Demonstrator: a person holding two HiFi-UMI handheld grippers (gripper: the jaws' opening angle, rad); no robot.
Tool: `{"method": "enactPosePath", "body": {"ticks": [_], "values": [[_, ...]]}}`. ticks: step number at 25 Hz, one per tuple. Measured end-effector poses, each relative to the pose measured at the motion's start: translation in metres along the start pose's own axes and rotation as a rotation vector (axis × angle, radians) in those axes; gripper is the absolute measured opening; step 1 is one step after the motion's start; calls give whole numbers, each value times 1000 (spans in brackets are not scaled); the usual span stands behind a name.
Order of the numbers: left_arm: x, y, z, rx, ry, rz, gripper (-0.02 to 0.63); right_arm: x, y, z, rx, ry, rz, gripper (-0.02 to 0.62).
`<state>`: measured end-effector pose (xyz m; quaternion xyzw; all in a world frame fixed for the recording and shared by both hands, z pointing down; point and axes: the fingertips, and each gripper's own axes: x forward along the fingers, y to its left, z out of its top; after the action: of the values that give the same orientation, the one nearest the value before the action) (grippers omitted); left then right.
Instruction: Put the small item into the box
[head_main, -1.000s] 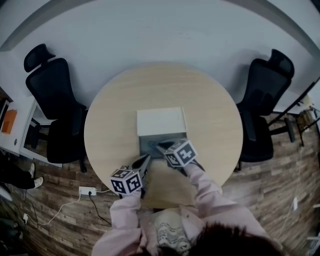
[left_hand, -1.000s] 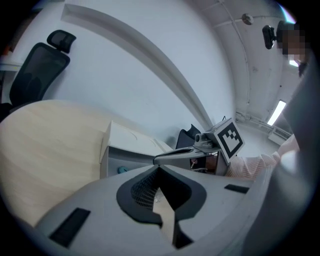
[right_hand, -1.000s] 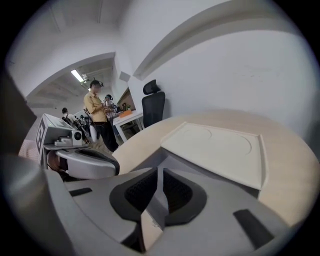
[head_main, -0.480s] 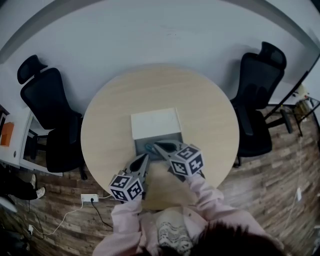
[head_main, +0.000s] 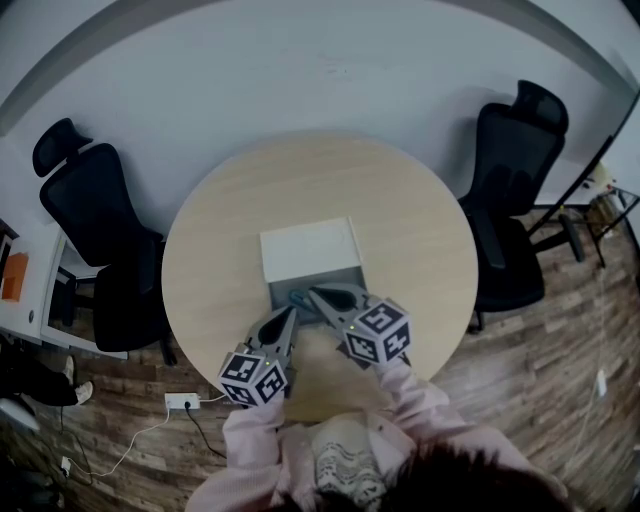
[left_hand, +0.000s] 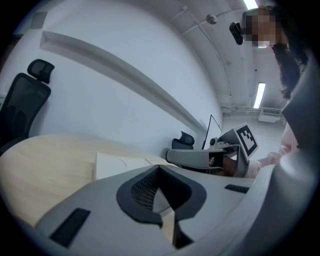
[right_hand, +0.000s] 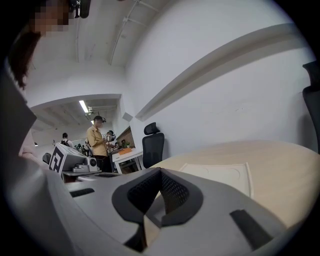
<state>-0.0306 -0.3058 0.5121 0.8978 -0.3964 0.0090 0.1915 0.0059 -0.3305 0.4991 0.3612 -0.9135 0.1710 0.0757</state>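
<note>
The box (head_main: 338, 277) sits mid-bench (head_main: 420, 225), its white lid (head_main: 310, 247) laid open flat on the far side and the grey tray facing the person. The small blue item (head_main: 298, 297) lies inside the tray, at its near left part. The right gripper (head_main: 314, 292) hangs over the tray's near edge, its tip just beside the item; whether it touches I cannot tell. Its fingers (right_hand: 172, 192) are pressed together at the tips with nothing between them. The left gripper (head_main: 291, 313) is just beside it, at the tray's near left corner, pointing toward the box. Its fingers (left_hand: 144, 190) also meet at the tips and carry nothing. A black chair (head_main: 100, 205) stands to the left of the bench and another chair (head_main: 515, 175) to the right.
</note>
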Motion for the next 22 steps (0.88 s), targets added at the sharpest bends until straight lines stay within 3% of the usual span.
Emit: {"method": "enactPosePath", "body": {"ticks": [22], "values": [[-5, -5, 9, 41, -13, -21, 11, -7, 10, 6, -33, -26, 10, -3]]}}
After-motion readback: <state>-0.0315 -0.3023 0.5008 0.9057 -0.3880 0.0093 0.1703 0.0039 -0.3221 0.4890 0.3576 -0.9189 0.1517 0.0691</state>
